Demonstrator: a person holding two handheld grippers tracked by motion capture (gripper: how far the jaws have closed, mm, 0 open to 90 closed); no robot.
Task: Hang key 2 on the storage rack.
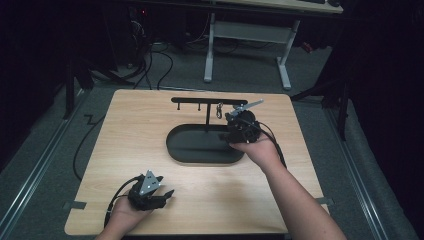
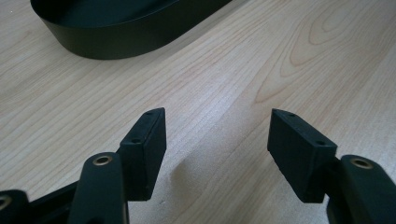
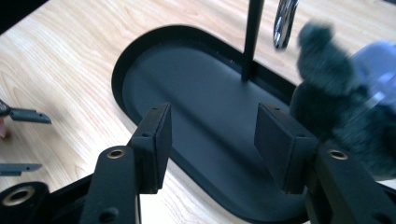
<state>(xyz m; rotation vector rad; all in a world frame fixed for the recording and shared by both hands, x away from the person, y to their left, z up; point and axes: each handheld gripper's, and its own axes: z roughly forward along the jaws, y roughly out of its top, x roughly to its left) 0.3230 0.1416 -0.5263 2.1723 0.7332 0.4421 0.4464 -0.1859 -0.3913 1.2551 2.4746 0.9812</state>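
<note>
1. Stand (image 1: pixel 206 142): black oval tray base, thin post, crossbar w/ pegs on top. Sits mid-table, a bit toward far edge.
2. Keyring (image 1: pixel 219 110) hangs from crossbar, just right of post; in right gripper view the metal loop (image 3: pixel 284 18) hangs beside post, above tray. Dark fuzzy thing w/ a pale purple bit (image 3: pixel 336 93) shows at right of that view, blurred, can't tell what it hangs from.
3. R gripper (image 1: pixel 227 136): over tray's right end, near post. Jaws spread, nothing between pads, only tray floor below them.
4. L gripper (image 1: pixel 167 195): near corner, close to front edge, well apart from stand. Jaws spread wide, bare wood between them; tray wall (image 2: pixel 135 44) ahead of it.
5. Free room: wide bare strip of table (image 1: pixel 225 200) btwn tray and front edge; left and right sides bare too. Less room behind stand.
6. Surface: light wood grain top, rounded corners, tape tabs at front corners.
7. Room: dim, grey carpet, white desk legs (image 1: pixel 247 50) behind table, cables on floor at left.
</note>
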